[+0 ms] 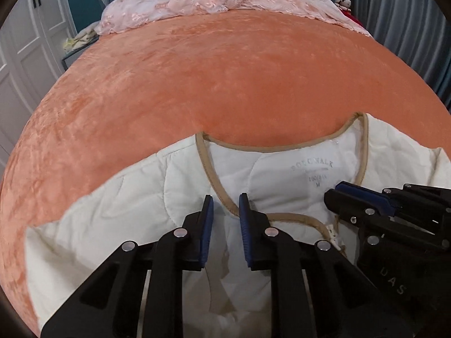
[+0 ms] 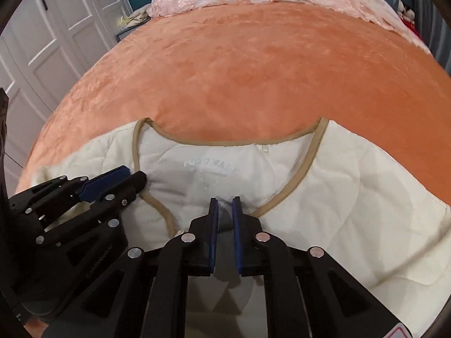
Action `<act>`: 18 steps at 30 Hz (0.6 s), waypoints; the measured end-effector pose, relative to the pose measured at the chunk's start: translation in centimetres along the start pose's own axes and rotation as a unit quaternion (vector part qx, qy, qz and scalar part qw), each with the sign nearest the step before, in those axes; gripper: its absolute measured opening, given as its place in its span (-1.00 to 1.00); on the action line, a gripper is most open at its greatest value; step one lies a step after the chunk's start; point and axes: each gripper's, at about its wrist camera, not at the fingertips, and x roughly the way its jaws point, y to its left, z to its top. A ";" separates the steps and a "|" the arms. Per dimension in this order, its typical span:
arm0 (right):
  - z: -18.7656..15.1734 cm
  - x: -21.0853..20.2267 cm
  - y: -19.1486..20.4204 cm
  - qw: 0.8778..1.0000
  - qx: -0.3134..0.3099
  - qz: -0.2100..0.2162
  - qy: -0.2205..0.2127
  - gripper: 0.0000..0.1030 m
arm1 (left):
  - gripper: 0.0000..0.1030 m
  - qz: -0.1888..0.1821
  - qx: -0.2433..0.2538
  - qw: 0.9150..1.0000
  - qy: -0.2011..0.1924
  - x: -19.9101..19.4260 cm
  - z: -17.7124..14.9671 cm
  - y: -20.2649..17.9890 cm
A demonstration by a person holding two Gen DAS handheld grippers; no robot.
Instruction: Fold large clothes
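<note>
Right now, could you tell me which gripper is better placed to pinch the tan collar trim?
Left: the left gripper straddles the tan trim, jaws apart; the right gripper is shut over lining.

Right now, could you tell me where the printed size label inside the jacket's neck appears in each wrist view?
Left wrist view: the printed label sits right of centre, just beyond the left gripper.
Right wrist view: it lies near the centre, just beyond the right gripper, fainter and blurred.
Shared landmark: the tan neckline trim curving around the label on the cream jacket.
</note>
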 end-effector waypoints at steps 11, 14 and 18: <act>-0.6 0.8 -0.6 0.998 0.011 -0.033 -0.044 -1.00 | -0.76 0.019 -0.008 0.999 -0.029 1.0 -0.6 -0.2; -0.6 1.1 -0.3 0.998 0.008 -0.037 -0.047 -1.00 | -0.76 0.024 -0.008 0.999 -0.039 1.1 -0.9 -0.4; -0.6 1.4 -0.2 0.998 0.007 -0.039 -0.052 -1.00 | -0.76 0.022 -0.012 0.999 -0.047 1.1 -1.1 -0.3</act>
